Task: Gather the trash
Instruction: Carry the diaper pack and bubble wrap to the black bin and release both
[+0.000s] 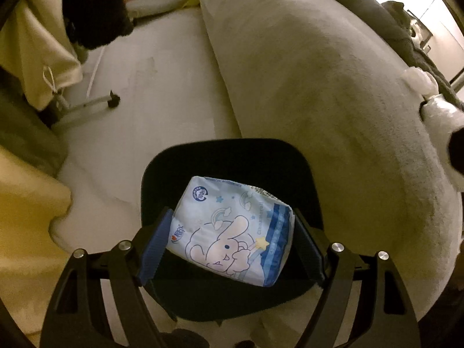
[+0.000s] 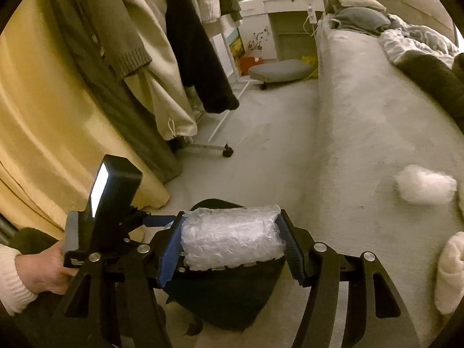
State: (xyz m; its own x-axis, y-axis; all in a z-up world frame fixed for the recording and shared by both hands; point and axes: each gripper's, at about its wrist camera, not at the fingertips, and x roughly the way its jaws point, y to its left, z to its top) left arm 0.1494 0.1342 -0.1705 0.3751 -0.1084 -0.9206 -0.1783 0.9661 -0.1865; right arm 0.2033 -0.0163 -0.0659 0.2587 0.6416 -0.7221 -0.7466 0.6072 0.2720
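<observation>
Bedroom floor, left tool point(image 1: 232, 237) clamping tissue pack point(image 1: 232, 232), right tool point(image 2: 232, 243) clamping bubble wrap point(image 2: 232, 237)

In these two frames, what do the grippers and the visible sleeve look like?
Both the left gripper and right gripper have black linkage arms with silver pivot bolts and ribbed blue pads. The left one carries a black box-shaped body with a bright face. The sleeve is cream ribbed knit.

Both wrist views down, close over black bin point(image 1: 226, 156)
</observation>
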